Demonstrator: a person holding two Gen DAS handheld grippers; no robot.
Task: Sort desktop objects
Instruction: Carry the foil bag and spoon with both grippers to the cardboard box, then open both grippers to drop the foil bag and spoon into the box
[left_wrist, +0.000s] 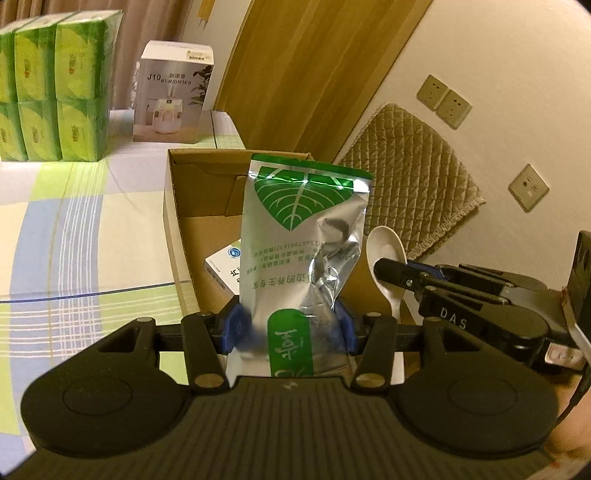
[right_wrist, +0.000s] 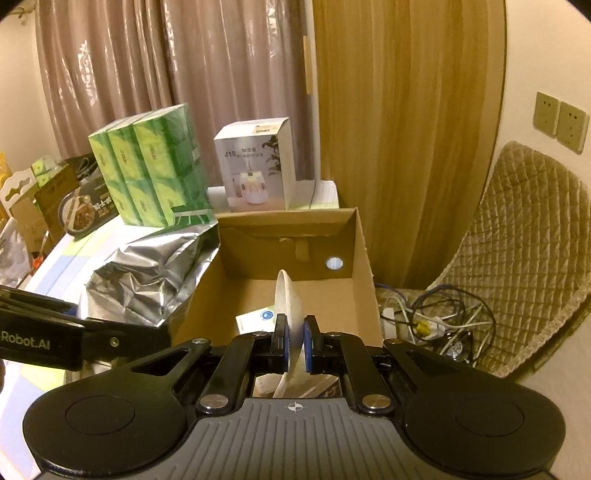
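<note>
Crinkled silver pouch (left_wrist: 306, 236) — green leaf print — held upright.

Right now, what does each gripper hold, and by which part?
The left gripper holds the silver foil pouch with a green leaf by its lower end. The right gripper holds the white plastic spoon by its handle, just below the bowl.

The open cardboard box (right_wrist: 360, 258) is unobstructed from above; its floor is mostly bare, with one small white carton (right_wrist: 255, 319) lying near the front left. The foil pouch (right_wrist: 155, 273) overhangs the box's left wall. Behind the box, a humidifier box (right_wrist: 255, 166) and stacked green tissue packs (right_wrist: 151, 166) block passage. Right of it, tangled cables (right_wrist: 436, 317) and a quilted chair (right_wrist: 524, 251) crowd the gap.
</note>
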